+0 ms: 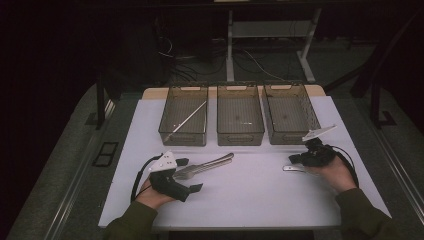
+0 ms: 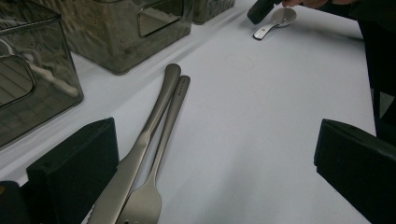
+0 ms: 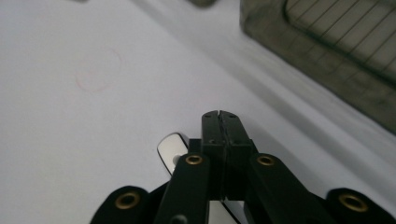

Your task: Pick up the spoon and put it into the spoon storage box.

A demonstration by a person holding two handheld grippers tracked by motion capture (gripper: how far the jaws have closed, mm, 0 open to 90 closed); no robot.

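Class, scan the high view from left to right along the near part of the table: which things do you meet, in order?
Left tongs → knife and fork lying together → white spoon → right tongs, shut on the spoon.

I see olive-green sleeves on both forearms in the high view. Each hand carries a black gripper with a pale grey three-cornered plate on top: the left gripper (image 1: 189, 175) and the right gripper (image 1: 294, 159). A black cable loops back from each toward the wrist. In the right gripper view, my gripper's black linkage arms carry brass-coloured rivets. In the left gripper view, the pads (image 2: 74, 172) are thick, matte black blocks.
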